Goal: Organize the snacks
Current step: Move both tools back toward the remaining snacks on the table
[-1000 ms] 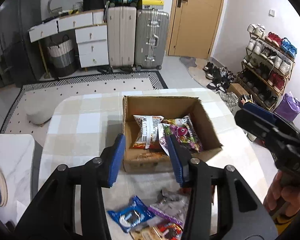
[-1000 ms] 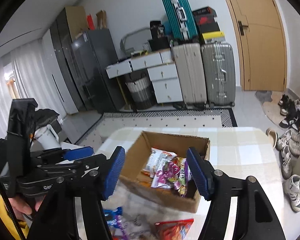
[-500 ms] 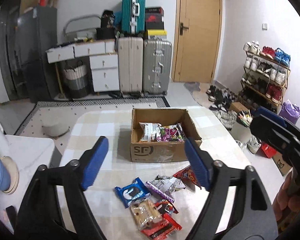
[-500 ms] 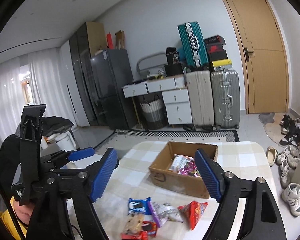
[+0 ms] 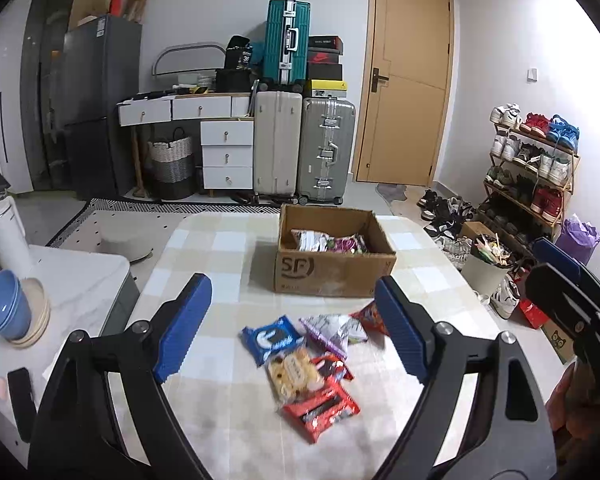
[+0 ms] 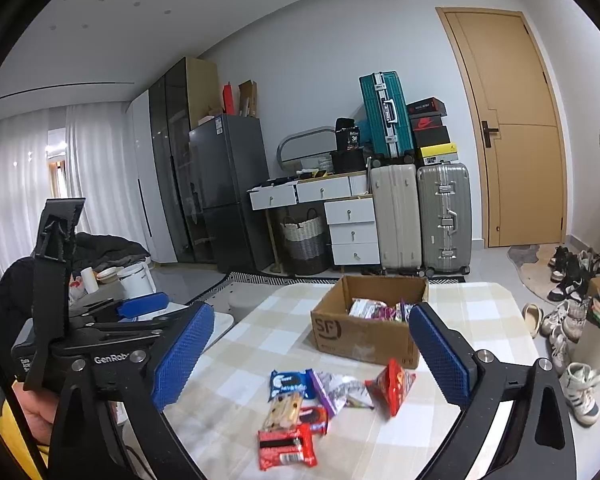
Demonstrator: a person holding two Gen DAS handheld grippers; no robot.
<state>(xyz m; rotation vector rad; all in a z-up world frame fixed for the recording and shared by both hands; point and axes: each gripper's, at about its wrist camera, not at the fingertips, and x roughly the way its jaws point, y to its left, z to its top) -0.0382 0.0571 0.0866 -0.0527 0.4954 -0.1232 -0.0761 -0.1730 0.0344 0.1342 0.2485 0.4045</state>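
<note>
Both jaws just opened wide, empty. Risk: packets overlap mid-desk; grabbing two together, or glossy wrapper slipping before box.

3 suitcases by a tan door, white drawers, a woven basket, a shoe rack.

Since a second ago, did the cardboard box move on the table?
No. The cardboard box sits on the same checks of the table; it only looks smaller because the cameras pulled back.
</note>
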